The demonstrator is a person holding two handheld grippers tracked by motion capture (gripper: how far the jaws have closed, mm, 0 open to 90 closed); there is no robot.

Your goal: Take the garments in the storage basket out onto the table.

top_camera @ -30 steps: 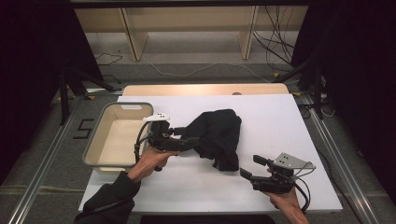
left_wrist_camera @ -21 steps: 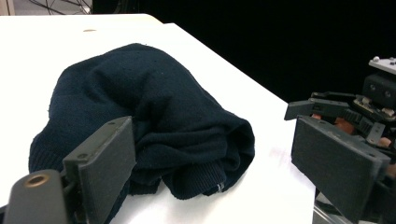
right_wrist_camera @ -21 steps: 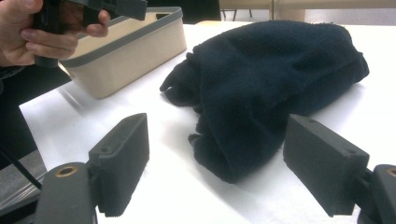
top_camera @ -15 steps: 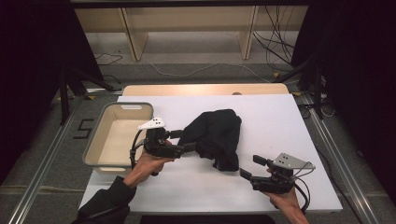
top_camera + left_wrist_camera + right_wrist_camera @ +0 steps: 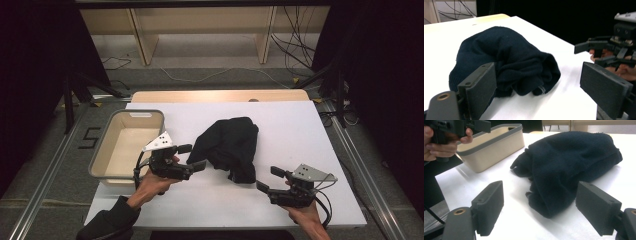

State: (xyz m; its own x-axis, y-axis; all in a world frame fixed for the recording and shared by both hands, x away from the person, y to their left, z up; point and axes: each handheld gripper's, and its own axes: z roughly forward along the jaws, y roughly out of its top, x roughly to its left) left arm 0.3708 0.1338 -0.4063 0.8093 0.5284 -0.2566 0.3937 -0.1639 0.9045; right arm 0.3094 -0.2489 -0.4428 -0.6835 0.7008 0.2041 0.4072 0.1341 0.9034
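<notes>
Two grippers are seen at the white table, and only one has been shifted over the last second. The left gripper, which a second ago was held close against the near-left edge of the black garment, has been drawn back a little toward the person and the beige bin; a strip of bare table is now visible between its jaws and the cloth. Its jaws are spread wide, as before, and nothing is held between them: in the left gripper view the left pad is seen in front of the cloth's edge, with no fold pinched.

The right gripper has been kept where it was, near the front right of the table, jaws wide and empty, aimed at the garment from the near side.

The garment is left lying in a crumpled heap at the middle of the table, just right of the bin and apart from it, in the same place and shape as before. The bin appears empty.

From this it is judged that no grasp has been made yet: the left gripper seems to be repositioned for a fresh approach, so the garment remains to be picked up.
</notes>
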